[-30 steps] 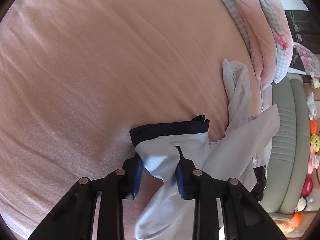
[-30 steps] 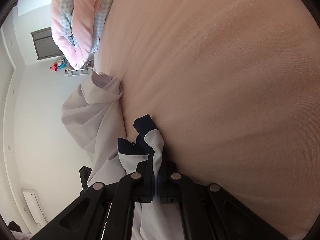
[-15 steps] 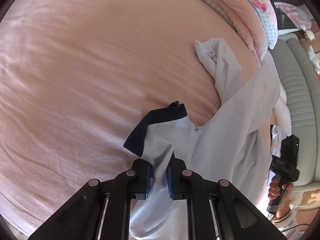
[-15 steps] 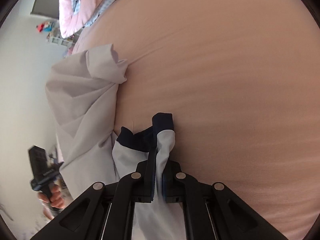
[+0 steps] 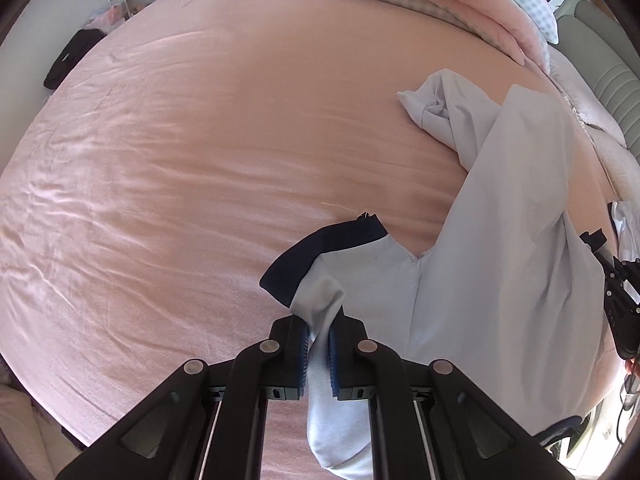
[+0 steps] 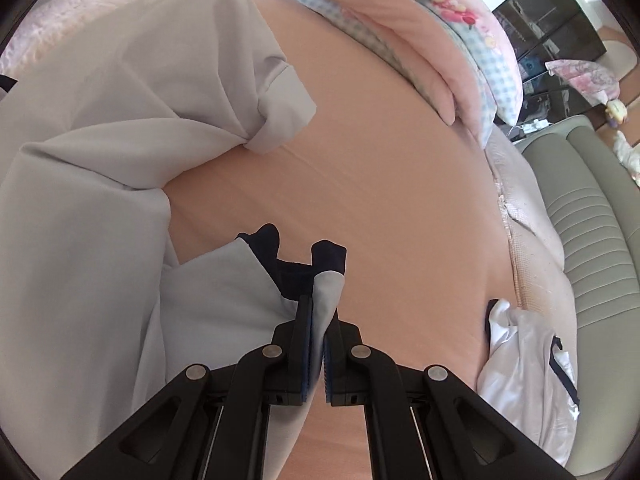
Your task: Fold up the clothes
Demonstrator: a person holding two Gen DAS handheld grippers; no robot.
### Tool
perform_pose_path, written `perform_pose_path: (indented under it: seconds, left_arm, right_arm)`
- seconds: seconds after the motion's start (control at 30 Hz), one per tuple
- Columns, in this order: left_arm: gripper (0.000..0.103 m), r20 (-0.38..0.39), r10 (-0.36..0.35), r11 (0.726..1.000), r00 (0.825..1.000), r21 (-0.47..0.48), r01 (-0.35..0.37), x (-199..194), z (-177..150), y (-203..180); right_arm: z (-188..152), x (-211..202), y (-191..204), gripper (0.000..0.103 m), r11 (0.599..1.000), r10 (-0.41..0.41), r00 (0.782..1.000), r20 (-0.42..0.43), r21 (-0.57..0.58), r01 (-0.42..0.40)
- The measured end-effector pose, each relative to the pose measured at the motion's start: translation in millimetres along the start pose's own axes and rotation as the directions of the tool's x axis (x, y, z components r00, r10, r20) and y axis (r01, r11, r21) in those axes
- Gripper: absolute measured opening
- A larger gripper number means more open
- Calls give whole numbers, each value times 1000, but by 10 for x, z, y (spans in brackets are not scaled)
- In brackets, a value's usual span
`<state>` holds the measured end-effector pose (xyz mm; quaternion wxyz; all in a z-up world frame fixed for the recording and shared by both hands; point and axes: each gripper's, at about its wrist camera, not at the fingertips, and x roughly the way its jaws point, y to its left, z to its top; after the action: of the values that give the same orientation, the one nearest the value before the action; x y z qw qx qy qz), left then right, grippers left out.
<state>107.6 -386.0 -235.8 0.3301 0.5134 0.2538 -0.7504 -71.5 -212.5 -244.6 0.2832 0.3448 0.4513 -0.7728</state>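
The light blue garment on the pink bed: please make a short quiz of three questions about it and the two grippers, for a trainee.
1. True or false: the left gripper is shut on the light blue garment.
2. Which colour is the band at the garment's edge, near both grippers? A) red B) dark navy C) green
3. What lies near the bed sheet's right edge in the right wrist view, apart from the held garment?

Key
1. True; the cloth is pinched between its pads, and the right gripper pinches the same garment.
2. B
3. A white garment with dark trim.
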Motion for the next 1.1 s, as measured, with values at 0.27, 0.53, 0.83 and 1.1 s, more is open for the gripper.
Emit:
perform_pose_path:
  seconds: [0.27,0.53,0.83,1.1]
  left_arm:
    - [7,30,98,995,995,17,-99,-187,-31,-68]
    - [7,35,166,986,985,4,-166,-326,-150,3]
    - [7,31,243,969,970,45,-244,-392,-243,42]
    - [7,-20,316,948,948,44,-315,-330,-304,103]
  right_arm:
    - [-271,143,-216,1,985,-169,985,-26,-50,168]
    - [-511,58,-288,1,976,-213,976,-49,-63,210]
    - [-854,82,-459,1,978,-207,966,-152,-26,206]
    - [-1034,77,-432,1,960,-277,946,-170,-92,265]
